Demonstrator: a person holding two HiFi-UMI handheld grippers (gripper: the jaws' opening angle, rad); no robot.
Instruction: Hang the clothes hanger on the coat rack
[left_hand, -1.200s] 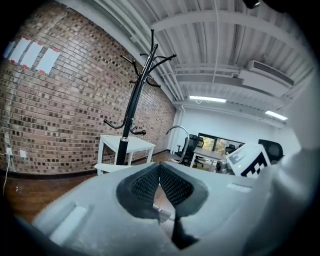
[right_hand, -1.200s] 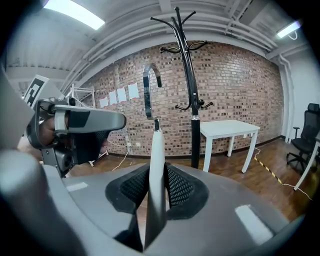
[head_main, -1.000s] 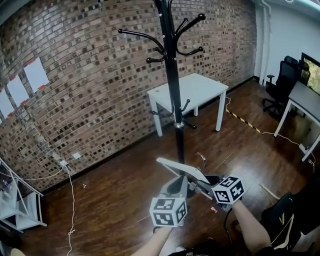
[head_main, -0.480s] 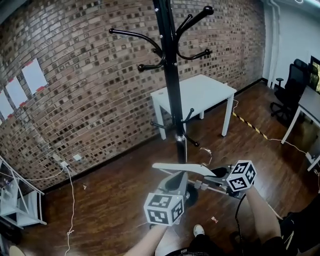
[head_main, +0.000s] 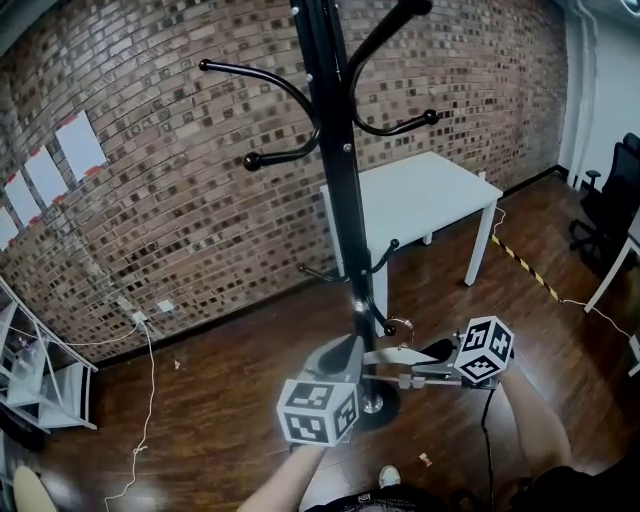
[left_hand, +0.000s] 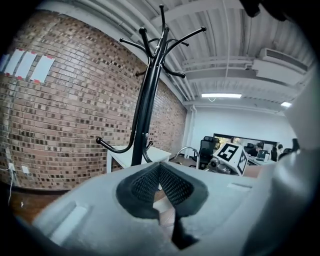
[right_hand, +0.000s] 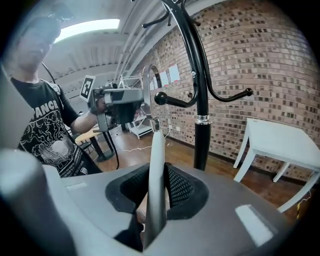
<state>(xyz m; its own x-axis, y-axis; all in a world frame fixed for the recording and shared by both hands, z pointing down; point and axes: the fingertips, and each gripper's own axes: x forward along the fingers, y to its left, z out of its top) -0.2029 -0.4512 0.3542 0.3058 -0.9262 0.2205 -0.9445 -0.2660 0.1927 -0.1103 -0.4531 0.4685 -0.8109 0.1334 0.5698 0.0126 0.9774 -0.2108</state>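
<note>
Right tongs (right_hand: 156, 176) clamp the clothes hanger (right_hand: 156, 142) by one arm, leaving its hook free for the coat rack (head_main: 335, 200) prongs above; left tongs (left_hand: 160, 172), pressed together, hover beside the rack's pole.

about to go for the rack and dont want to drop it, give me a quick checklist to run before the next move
1. Right tool gripping the clothes hanger: ok, its jaws are closed on the hanger's arm.
2. Left tool also gripping it: cannot tell; its tips meet, with nothing clearly between them.
3. Hook free: ok, nothing is caught on it.
4. Coat rack pegs free: ok, nothing hangs on the right peg or the others.
5. Hook level with the top pegs: not ok, they look well above it.
</note>
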